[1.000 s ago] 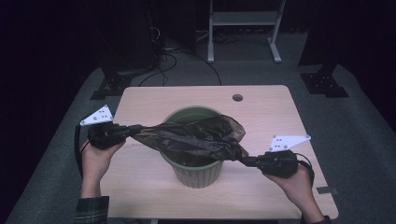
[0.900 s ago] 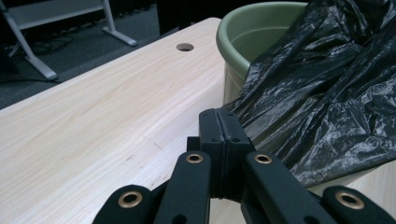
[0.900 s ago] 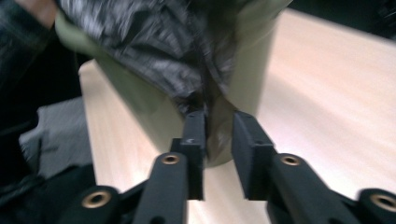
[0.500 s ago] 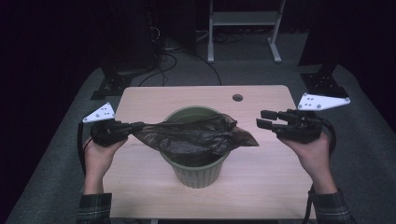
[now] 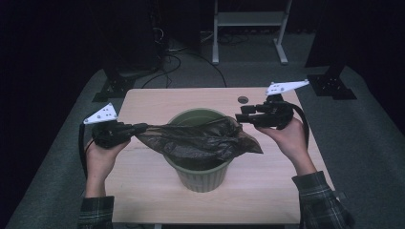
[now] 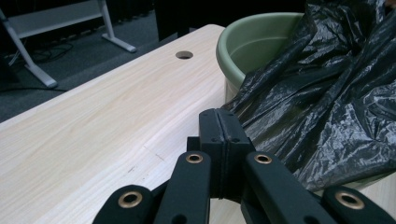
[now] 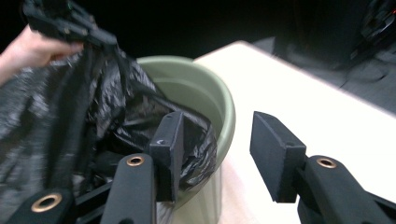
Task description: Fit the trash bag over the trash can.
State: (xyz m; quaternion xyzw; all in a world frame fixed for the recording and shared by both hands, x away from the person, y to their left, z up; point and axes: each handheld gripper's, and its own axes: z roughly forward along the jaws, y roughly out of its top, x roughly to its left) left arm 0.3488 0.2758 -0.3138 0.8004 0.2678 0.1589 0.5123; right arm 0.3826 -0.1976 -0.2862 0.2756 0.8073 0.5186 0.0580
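Fingers of left gripper (image 6: 219,135) apparently pinching one black bag (image 5: 200,140); one green bin (image 5: 203,174).

Green plastic bin (image 5: 203,171) sits mid-surface, nearer the front edge. Black bin bag (image 5: 198,138) is draped across its rim, one end stretched out to the left, the other end lying loose over the right side of the rim. Left gripper (image 5: 138,128) is clamped on the bag's left end, low over the surface's left edge, grey plate on top. Right gripper (image 5: 243,113) is up beside the bin's right rear, pointing left, jaws apart and just been opening, nothing between them; bag's right end lies just below, apart from it. Light wood surface (image 5: 157,102) has a round cable hole (image 5: 243,99) near its back edge. Plaid sleeves at the bottom.
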